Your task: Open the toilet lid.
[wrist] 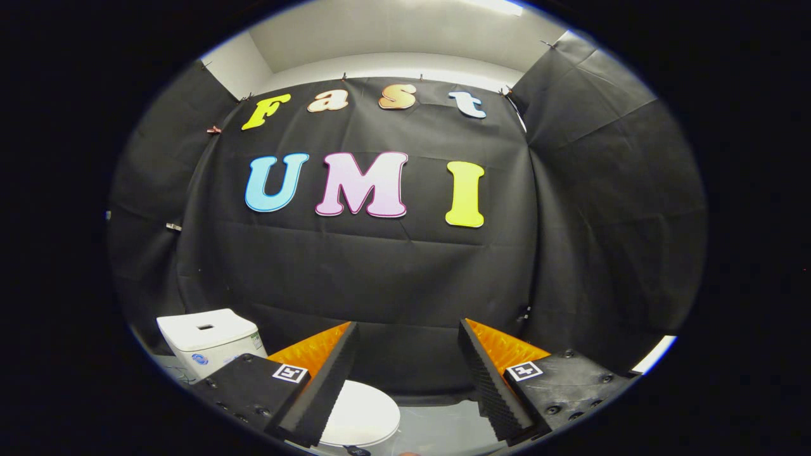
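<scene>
Gripper (408,367) spread wide, holding nothing, aimed at the cloth wall; toilet lid (361,415) down, low beside left finger, tank (206,339) behind; likely overshoot or glancing off lid's smooth rim.

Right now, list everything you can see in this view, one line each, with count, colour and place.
White toilet lid: one, white, closed, low down between the tool's fingers and partly behind the left finger.
White toilet tank: one, white with a small dark slot on top, beyond and to the left of the left finger.
Black cloth wall: black, hung across the back and both sides of the booth, behind the toilet.
Pale floor: grey-white, beside the lid, between the fingers.
White room wall: white, above the cloth.
Tool: one, open, fingers spread apart and touching nothing, raised above the lid.
</scene>
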Demonstrator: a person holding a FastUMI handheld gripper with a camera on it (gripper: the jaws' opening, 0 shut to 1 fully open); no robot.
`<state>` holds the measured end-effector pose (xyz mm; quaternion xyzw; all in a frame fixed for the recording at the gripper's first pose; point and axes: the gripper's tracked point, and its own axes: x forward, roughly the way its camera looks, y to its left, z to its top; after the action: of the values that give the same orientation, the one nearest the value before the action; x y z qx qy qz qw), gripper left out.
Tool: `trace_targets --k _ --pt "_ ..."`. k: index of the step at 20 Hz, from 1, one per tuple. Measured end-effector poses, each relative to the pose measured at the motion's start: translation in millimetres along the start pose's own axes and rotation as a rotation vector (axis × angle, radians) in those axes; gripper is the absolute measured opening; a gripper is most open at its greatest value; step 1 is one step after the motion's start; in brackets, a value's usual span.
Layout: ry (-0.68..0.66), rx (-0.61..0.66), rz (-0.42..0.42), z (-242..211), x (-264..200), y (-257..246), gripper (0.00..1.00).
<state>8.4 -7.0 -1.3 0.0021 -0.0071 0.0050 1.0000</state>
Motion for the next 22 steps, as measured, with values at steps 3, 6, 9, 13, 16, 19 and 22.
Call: trace_targets --k 3,6,9,13,16,19,22 --pt "-0.013 0.024 0.020 3.6 -0.7 6.5 0.98" --pt "0.009 0.018 0.037 -0.8 -2.8 12.9 0.98" --pt "-0.007 0.001 0.047 9.8 -6.8 15.7 0.98" --pt "-0.016 -0.016 0.070 12.3 -13.0 27.2 0.98" --pt "-0.002 0.068 0.070 2.5 -11.9 32.6 0.98" --pt "0.005 0.125 0.046 2.1 -14.2 29.3 0.98" --pt "-0.013 0.103 0.014 1.1 -14.1 20.9 0.98"
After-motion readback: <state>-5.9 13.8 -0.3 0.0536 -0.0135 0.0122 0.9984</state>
